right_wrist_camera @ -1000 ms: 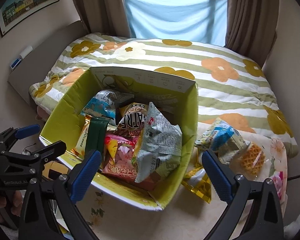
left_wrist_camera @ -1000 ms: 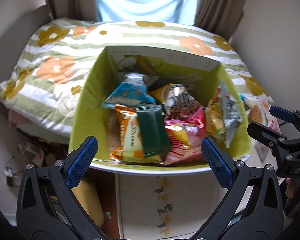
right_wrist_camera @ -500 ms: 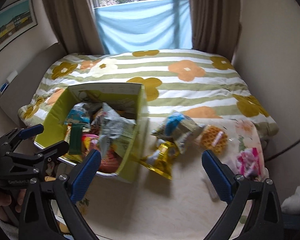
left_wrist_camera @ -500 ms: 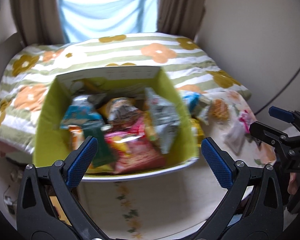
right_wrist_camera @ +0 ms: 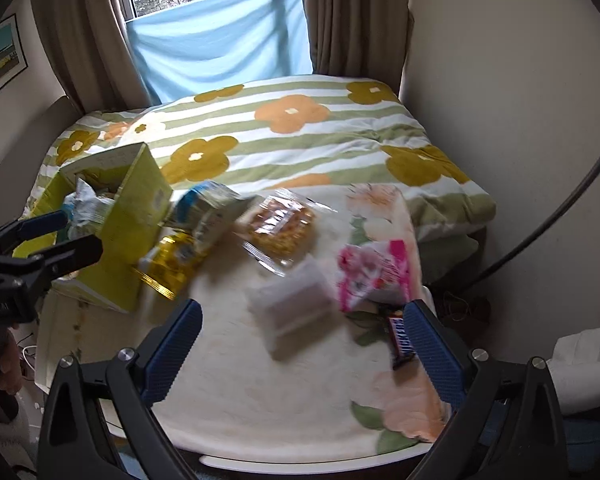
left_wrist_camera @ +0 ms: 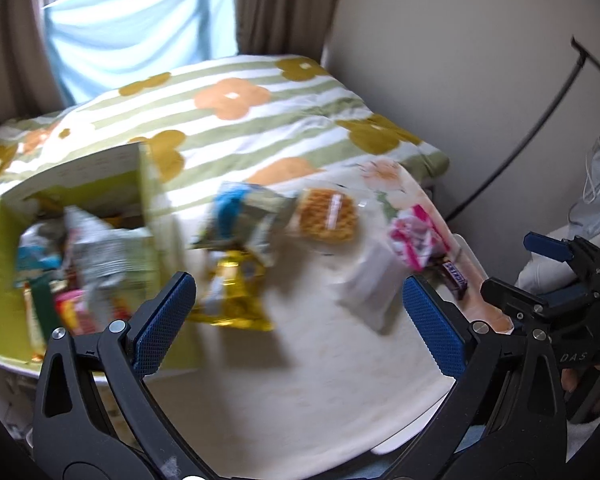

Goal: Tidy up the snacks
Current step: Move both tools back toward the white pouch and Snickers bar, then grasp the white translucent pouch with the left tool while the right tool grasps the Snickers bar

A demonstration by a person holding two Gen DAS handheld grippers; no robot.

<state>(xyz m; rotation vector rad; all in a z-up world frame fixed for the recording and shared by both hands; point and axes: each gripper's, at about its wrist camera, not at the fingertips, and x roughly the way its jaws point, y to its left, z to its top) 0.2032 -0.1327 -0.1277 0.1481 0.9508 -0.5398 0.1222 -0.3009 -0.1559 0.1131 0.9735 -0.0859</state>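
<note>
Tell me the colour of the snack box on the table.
Yellow-green, with a pale printed back flap. The snack box shows best in the right wrist view; the left wrist view is blurred.

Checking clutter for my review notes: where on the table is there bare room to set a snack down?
The near part of the table is bare, bordered by the white packet, the chocolate bar and the table's front edge. It is crowded farther back: the gold packet, blue-and-silver bag, waffle pack and pink packet cluster beside the green box.

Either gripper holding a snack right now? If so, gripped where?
Nothing held. The left gripper and right gripper are both open and empty, above the table; loose snacks lie beyond the fingertips.
</note>
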